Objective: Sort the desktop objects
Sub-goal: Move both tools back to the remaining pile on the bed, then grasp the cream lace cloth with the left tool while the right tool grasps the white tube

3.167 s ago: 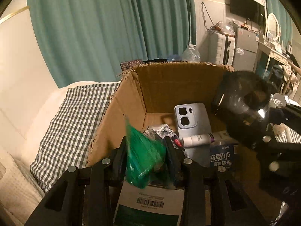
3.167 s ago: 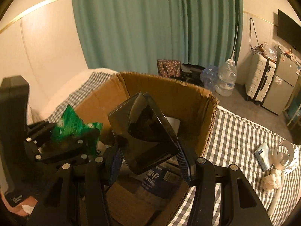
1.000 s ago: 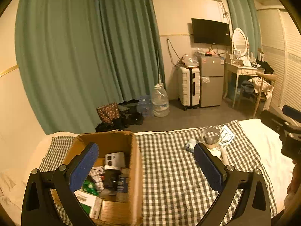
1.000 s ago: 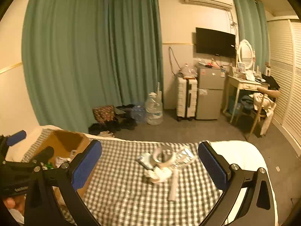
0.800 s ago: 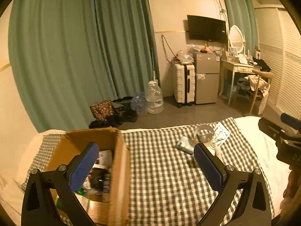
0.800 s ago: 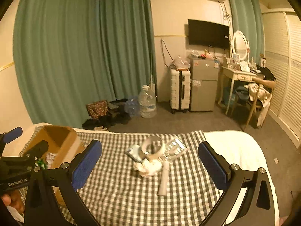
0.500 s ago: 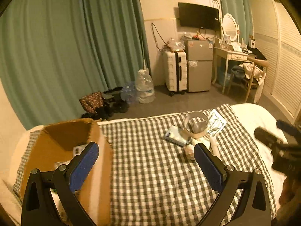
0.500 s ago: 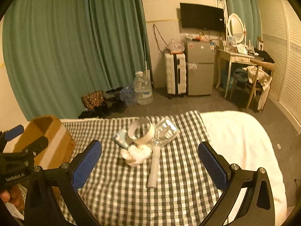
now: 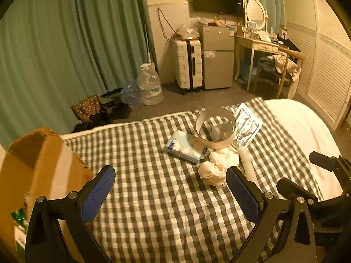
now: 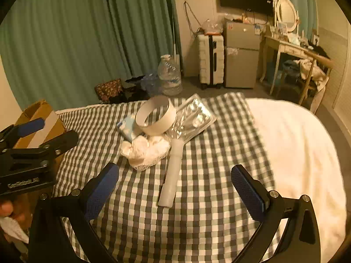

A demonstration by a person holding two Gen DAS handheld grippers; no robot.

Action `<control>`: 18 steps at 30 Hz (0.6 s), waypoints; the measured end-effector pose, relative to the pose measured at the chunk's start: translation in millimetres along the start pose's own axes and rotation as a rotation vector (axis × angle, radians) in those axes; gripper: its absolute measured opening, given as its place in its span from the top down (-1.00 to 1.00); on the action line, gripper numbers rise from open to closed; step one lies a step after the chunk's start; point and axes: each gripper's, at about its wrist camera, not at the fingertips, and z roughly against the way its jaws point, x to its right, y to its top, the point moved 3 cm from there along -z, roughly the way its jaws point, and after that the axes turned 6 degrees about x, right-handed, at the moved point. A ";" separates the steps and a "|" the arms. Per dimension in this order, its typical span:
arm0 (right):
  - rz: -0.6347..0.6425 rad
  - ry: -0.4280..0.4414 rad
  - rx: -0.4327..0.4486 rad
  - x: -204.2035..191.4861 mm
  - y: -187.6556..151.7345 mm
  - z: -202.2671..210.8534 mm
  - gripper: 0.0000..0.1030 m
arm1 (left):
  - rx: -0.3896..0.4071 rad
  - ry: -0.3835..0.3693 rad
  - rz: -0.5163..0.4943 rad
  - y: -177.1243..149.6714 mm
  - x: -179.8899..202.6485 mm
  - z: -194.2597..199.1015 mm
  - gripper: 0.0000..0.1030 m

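A pile of objects lies on the checked cloth (image 10: 197, 197): a white tape ring (image 10: 156, 115), a clear blister pack (image 10: 193, 118), a blue tissue packet (image 10: 127, 126), crumpled white cloth (image 10: 145, 151) and a white tube (image 10: 173, 171). The same pile shows in the left wrist view, with the ring (image 9: 215, 129), the packet (image 9: 185, 150) and the cloth (image 9: 216, 168). My left gripper (image 9: 171, 191) is open and empty, left of the pile. My right gripper (image 10: 175, 188) is open and empty, over the tube's near end. The cardboard box (image 9: 33, 168) stands at the left.
The white bed cover (image 10: 296, 142) lies to the right of the checked cloth. On the floor beyond are a water jug (image 10: 170, 76), a suitcase (image 10: 210, 59), a small fridge (image 10: 241, 54) and a dressing table (image 10: 291, 46). Green curtains (image 10: 87, 32) hang behind.
Both grippers let go of what they held at the box, opened wide, and swung right toward the pile, which now looks nearer. The box has slid to the left edge.
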 end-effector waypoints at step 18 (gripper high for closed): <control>0.026 0.021 -0.143 6.3 -52.0 -68.3 -0.39 | -0.082 -0.130 -0.023 -13.8 21.6 -63.6 -1.00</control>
